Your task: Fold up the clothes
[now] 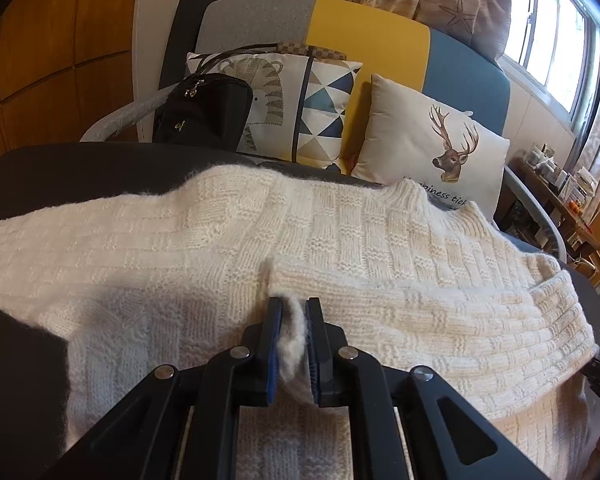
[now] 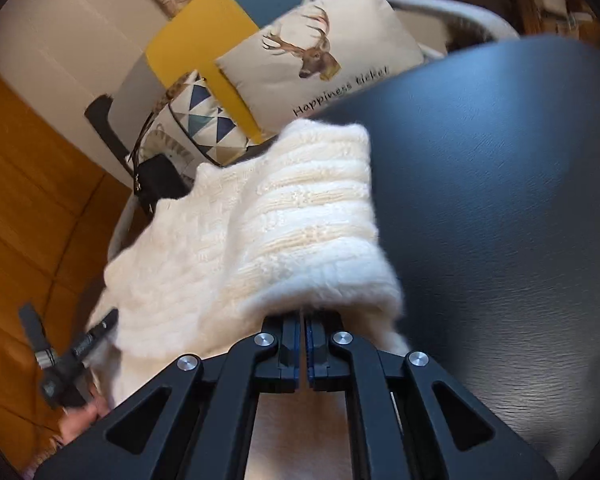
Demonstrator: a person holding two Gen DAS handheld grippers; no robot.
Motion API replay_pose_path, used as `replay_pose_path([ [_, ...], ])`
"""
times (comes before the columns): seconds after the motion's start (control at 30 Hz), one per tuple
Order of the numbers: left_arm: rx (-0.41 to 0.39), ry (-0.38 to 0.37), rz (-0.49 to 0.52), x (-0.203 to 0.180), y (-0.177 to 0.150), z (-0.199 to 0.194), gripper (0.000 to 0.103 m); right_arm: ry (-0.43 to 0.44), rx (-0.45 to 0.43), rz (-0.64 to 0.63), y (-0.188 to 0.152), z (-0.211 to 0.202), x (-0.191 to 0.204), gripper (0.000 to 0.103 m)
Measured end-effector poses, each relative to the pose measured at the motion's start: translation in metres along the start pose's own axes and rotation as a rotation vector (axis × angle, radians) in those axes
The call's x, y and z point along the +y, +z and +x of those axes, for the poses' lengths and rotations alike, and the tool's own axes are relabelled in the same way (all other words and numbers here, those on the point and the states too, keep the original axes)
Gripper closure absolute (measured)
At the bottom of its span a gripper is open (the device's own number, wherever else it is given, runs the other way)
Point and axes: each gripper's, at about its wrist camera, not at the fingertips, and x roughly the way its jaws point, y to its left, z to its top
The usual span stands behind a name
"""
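Cream knit sweater pinched by L claw & R claw.

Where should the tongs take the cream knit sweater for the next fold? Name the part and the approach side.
Grip the cream knit sweater by its thick ribbed edge, coming in low from the near side. That edge lies folded over and raised off the dark table, so thin pads can pinch it, as the left tongs and right tongs do.

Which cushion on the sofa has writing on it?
The deer cushion, the one nearer the window; the triangle-patterned cushion beside the black bag has none.
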Motion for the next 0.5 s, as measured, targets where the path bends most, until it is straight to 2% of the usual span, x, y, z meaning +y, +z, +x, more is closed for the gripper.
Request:
replay_pose_path([
  [0.2, 0.007, -0.002, -0.017, 0.006, -0.001, 0.002, 0.091, -0.262, -0.154, -0.059, 0.006, -0.011, 0.009, 0.103],
  [0.27, 0.01, 0.004, 0.008, 0.001, -0.002, 0.003, 0.09, -0.336, -0.152, -0.092, 0.003, -0.013, 0.007, 0.103],
  [0.3, 0.01, 0.01, 0.019, -0.001, -0.002, 0.004, 0.09, -0.359, -0.114, -0.108, 0.001, -0.007, 0.004, 0.103],
  [0.33, 0.01, 0.016, 0.03, -0.003, -0.002, 0.004, 0.09, -0.357, -0.076, -0.108, -0.001, -0.003, -0.001, 0.103],
  [0.4, 0.01, 0.011, 0.024, -0.001, -0.002, 0.003, 0.09, -0.298, -0.069, -0.106, -0.001, -0.014, -0.003, 0.103],
  [0.5, 0.009, 0.004, 0.014, 0.001, -0.002, 0.003, 0.089, -0.211, -0.011, -0.147, -0.007, -0.035, 0.002, 0.102],
])
